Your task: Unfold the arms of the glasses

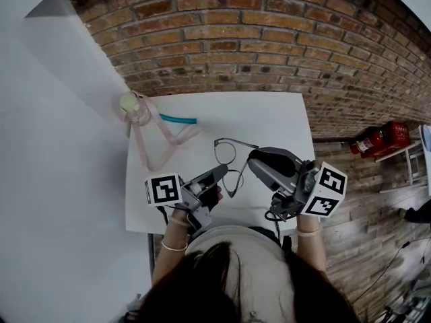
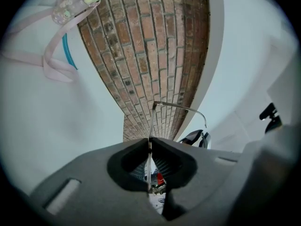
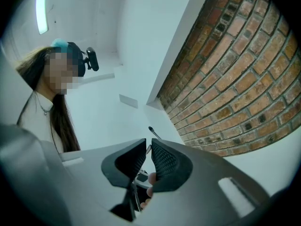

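The left tool (image 1: 221, 171) is clamped tight: in the left gripper view its jaws meet on a thin upright piece of wire frame, and nothing but that wire lies between them. Beyond the tips, the wire turns a corner and runs off to the right as a long curved line. The right tool (image 1: 251, 160) is drawn nearly as narrow. In the right gripper view its ribbed pads stand a sliver apart, with something thin between them. The dark tip of one arm (image 3: 151, 130) sticks up just past them, so I judge that it grips that arm.

In the head view, the glasses (image 1: 226, 153) hang between the two tools. They are lifted off the white tabletop (image 1: 269, 113) near its front edge, with the lenses stacked one above the other. Further back on the left, well apart from all this, lie a small bottle (image 1: 134, 106) with a pink strap and a teal straw (image 1: 178, 120).

The unfolding looks under way, with one tool steadying the frame and the other on an arm. I cannot tell how far that arm stands from the frame.

The next move calls for the left tool to hold the frame still. The right tool should swing the arm outward in an arc round its hinge, gently, since the wire is thin and could bend or slip out.
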The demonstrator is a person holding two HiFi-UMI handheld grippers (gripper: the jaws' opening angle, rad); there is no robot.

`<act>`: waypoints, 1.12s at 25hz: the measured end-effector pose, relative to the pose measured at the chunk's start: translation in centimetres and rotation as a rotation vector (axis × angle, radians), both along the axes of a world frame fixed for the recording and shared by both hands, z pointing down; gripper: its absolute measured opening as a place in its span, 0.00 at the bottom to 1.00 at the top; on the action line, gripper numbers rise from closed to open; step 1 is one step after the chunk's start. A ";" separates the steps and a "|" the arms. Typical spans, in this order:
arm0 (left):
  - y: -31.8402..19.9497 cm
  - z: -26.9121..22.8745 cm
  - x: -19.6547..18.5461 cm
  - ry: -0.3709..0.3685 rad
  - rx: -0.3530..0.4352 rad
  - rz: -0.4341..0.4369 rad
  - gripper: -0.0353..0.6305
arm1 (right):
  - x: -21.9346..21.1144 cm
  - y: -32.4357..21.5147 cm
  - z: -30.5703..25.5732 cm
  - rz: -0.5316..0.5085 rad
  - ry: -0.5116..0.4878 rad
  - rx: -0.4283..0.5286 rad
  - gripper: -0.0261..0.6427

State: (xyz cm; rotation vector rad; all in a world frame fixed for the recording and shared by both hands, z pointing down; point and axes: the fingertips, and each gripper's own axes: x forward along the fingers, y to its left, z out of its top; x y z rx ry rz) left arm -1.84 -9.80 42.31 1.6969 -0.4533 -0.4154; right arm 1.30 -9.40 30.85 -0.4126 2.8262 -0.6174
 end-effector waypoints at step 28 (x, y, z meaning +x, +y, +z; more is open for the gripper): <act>-1.6 0.6 -2.5 -0.004 -0.034 -0.120 0.09 | -0.3 1.4 -0.8 -0.072 -0.019 0.025 0.10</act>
